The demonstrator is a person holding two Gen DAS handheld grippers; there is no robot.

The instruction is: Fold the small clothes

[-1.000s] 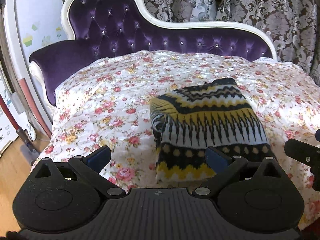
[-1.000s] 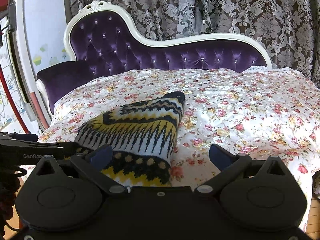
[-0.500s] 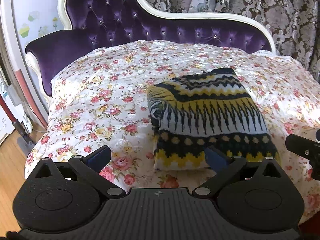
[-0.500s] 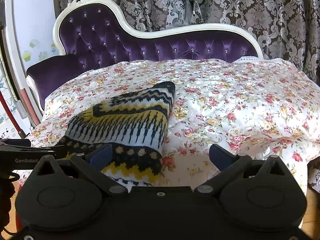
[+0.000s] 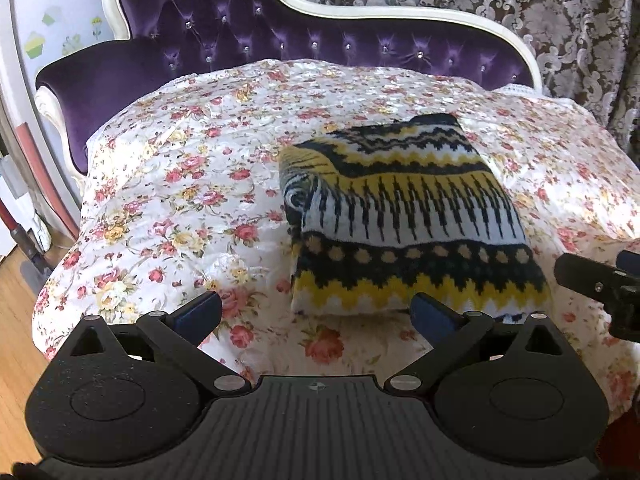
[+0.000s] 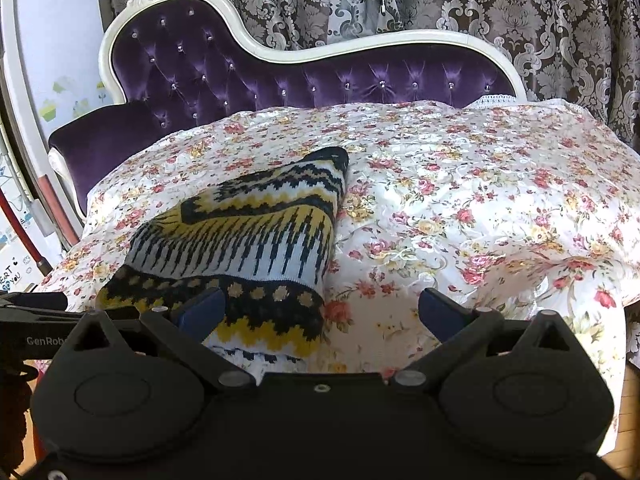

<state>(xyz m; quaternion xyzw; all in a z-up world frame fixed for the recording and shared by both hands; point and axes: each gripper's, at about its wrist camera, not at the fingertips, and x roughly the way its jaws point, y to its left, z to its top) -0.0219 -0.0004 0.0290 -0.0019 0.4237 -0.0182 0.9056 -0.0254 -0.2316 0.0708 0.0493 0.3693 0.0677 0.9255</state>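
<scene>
One folded knit sweater [image 5: 404, 220], yellow, black and white, lies on the floral bedspread [image 5: 180, 184]. Left tongs [image 5: 316, 314] and right tongs [image 6: 320, 312]: both released, empty, near the sweater's front edge.

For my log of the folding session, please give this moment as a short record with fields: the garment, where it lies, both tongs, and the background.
garment: knitted sweater, black, yellow and white pattern, folded into a compact rectangle
surface: floral cover spread over the purple sofa
left tongs: open, empty, just in front of the sweater's near edge
right tongs: open, empty, by the sweater's near right corner
contact: neither tongs grips the fabric
background: patterned curtain behind the sofa
</scene>
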